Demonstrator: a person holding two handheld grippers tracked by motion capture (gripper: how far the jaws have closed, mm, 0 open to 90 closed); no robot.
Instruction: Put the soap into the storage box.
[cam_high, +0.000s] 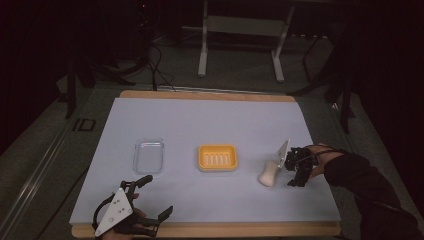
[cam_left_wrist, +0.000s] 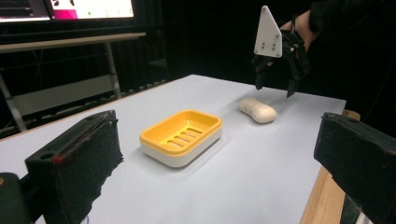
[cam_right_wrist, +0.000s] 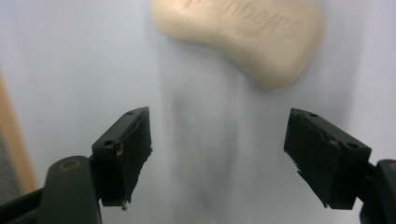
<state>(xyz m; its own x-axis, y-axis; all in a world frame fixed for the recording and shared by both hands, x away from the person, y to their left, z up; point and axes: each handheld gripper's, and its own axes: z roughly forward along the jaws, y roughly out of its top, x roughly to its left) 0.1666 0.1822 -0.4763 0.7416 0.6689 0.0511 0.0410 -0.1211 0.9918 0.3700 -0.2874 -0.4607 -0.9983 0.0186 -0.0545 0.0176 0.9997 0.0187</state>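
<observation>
A cream bar of soap (cam_high: 267, 175) (cam_left_wrist: 257, 110) (cam_right_wrist: 243, 32) lies on the white sheet, right of a yellow soap dish (cam_high: 217, 157) (cam_left_wrist: 181, 135) with a slotted floor. My right gripper (cam_high: 294, 180) (cam_left_wrist: 274, 89) (cam_right_wrist: 219, 154) hovers just right of the soap, pointing down at the sheet. Its jaws stand apart with nothing between them, and the soap lies ahead of them. My left gripper (cam_high: 156, 196) (cam_left_wrist: 219, 161) rests near the front left edge, jaws wide open and empty, facing the dish.
A clear shallow plastic tray (cam_high: 149, 155) sits left of the yellow dish. The white sheet covers a wooden board whose front edge (cam_high: 200, 230) shows. Beyond the table stand a metal frame (cam_high: 240, 30) and floor cables.
</observation>
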